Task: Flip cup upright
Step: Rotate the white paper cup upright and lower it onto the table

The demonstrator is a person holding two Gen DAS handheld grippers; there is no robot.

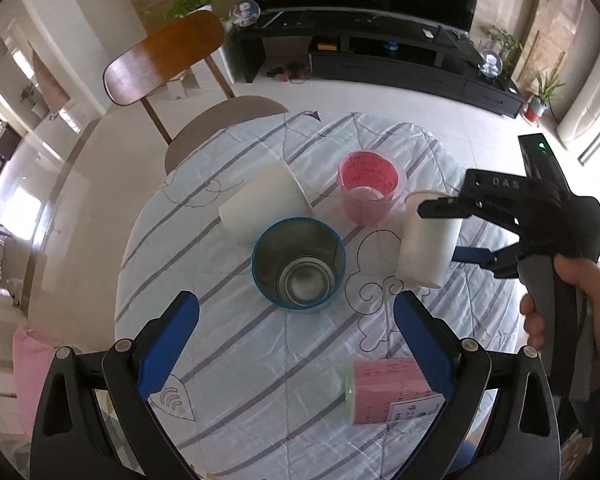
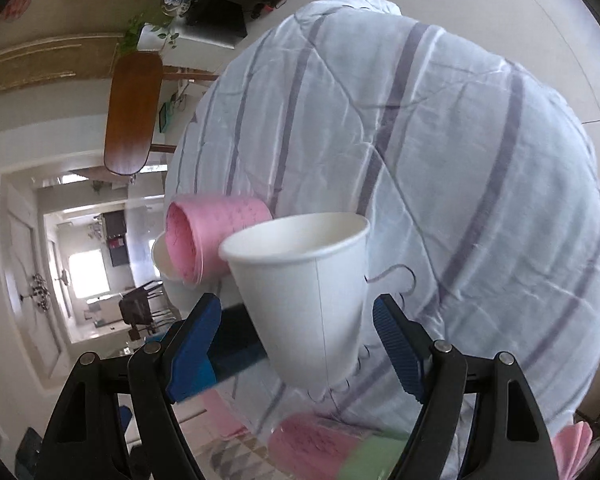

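A white paper cup stands tilted at the right of the round table. My right gripper comes in from the right with one jaw above and one below the cup. In the right wrist view the white cup sits between the blue pads with gaps on both sides, so the right gripper is open. My left gripper is open and empty, hovering near the front of the table, above a pink cup lying on its side.
A blue-rimmed metal cup stands upright mid-table. A larger white cup lies on its side behind it. A pink cup stands upright at the back. A wooden chair stands beyond the striped tablecloth.
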